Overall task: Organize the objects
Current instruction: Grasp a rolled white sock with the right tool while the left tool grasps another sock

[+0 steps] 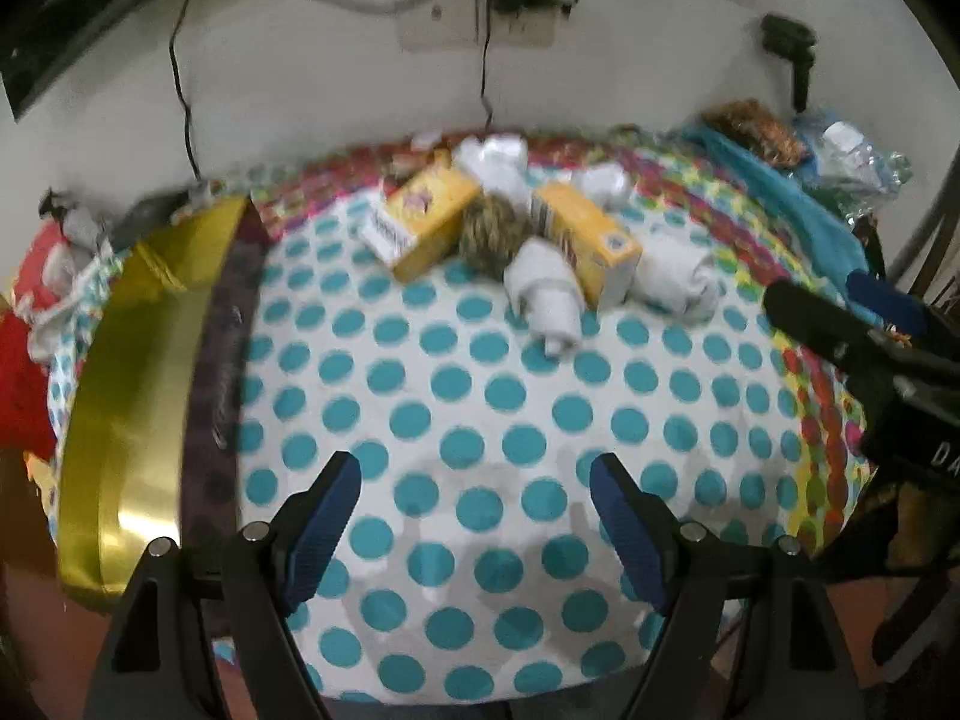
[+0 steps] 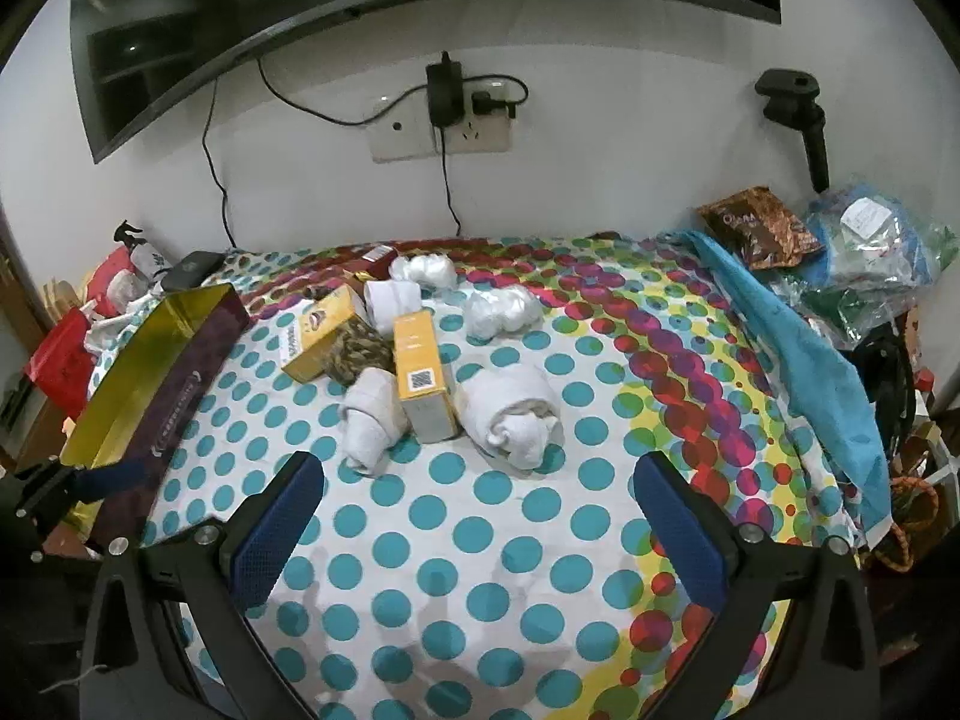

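Observation:
A heap lies near the middle of the dotted cloth [image 2: 480, 540]: two yellow cartons [image 2: 423, 375] [image 2: 318, 333], a brown speckled sock ball [image 2: 354, 360], rolled white socks [image 2: 513, 414] [image 2: 369, 420] and white wrapped bundles [image 2: 501, 309]. In the left wrist view the same cartons [image 1: 591, 240] [image 1: 423, 219], speckled ball [image 1: 492, 231] and white rolls [image 1: 546, 294] [image 1: 678, 276] sit far ahead. My left gripper [image 1: 477, 480] hangs open over bare cloth, well short of the heap. My right gripper [image 2: 477, 480] is open too, just short of the white rolls, nothing between its fingers.
An open gold-lined box with a dark purple wall [image 2: 150, 360] [image 1: 138, 390] stands along the left side. A blue cloth [image 2: 804, 360], snack bag [image 2: 759, 228] and plastic bags [image 2: 870, 240] crowd the right. Cables and a wall socket [image 2: 444, 126] are behind. The other gripper's fingers [image 1: 840, 336] [image 2: 108, 474] show at the frame edges.

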The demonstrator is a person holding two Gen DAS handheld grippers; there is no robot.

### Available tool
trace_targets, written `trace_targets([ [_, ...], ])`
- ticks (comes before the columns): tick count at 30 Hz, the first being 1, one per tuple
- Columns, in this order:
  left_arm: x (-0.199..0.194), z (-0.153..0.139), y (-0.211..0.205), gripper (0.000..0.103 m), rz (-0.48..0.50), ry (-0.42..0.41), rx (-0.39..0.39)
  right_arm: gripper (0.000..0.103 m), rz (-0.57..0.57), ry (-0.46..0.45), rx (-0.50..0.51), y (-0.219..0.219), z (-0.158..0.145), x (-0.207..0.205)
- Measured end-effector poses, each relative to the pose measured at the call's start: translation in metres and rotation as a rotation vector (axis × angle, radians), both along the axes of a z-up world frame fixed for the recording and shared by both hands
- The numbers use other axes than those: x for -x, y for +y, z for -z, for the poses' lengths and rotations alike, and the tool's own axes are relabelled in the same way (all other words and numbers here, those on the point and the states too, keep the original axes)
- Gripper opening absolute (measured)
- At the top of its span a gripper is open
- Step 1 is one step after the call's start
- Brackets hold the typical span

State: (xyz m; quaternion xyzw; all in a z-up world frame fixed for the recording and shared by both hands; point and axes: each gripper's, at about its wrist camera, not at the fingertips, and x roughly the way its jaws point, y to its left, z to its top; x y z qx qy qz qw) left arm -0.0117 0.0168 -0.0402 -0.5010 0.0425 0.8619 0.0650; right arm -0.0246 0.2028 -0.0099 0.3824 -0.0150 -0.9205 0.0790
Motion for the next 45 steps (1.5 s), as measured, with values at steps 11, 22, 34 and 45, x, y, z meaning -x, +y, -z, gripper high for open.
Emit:
trace_targets([
  [11, 0.015, 0.012, -0.007, 0.081, -0.064, -0.036, -0.007, 0.102, -0.132, 0.003, -0.088, 0.003, 0.027, 0.022],
  [22, 0.039, 0.022, -0.005, 0.081, -0.071, -0.056, -0.059, 0.075, -0.180, -0.058, -0.140, -0.004, 0.060, 0.072],
  [34, 0.069, 0.032, 0.023, 0.081, 0.005, -0.043, -0.070, 0.037, -0.183, -0.071, -0.124, -0.009, 0.086, 0.094],
  [45, 0.084, 0.040, 0.043, 0.081, 0.043, -0.044, -0.068, 0.032, 0.023, -0.027, 0.015, 0.035, 0.083, 0.097],
])
